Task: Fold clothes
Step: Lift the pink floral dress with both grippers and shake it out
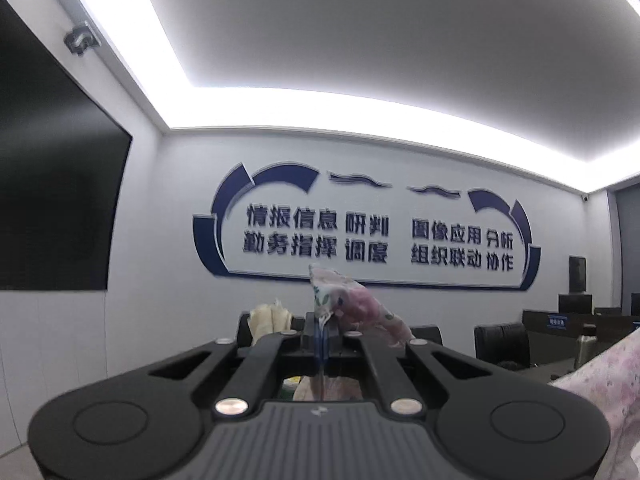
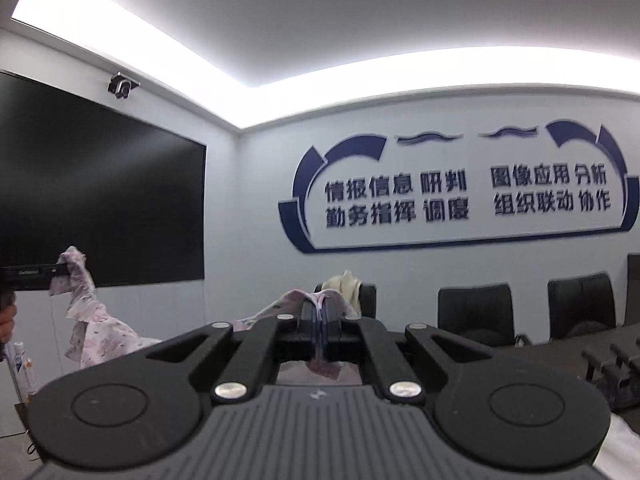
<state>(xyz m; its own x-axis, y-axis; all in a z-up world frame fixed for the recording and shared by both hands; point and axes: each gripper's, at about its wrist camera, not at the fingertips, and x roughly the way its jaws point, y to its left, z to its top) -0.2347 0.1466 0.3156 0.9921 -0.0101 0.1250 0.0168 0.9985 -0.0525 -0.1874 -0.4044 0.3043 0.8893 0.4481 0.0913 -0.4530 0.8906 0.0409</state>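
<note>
left gripper (image 1: 322, 336) clenched on floral garment (image 1: 352, 304), 12 o'clock | right gripper (image 2: 320, 322) clamps another edge | garment lifted, draping toward 9 o'clock | judgement: keep grips level, fabric taut | chairs (image 2: 476, 312) beyond

The garment (image 2: 104, 332) is a thin, pale pink cloth with a small floral print. It hangs in the air, stretched and crumpled between two pinched corners. One corner (image 1: 344, 300) stands up in a wrinkled peak, and the middle sags.
</note>
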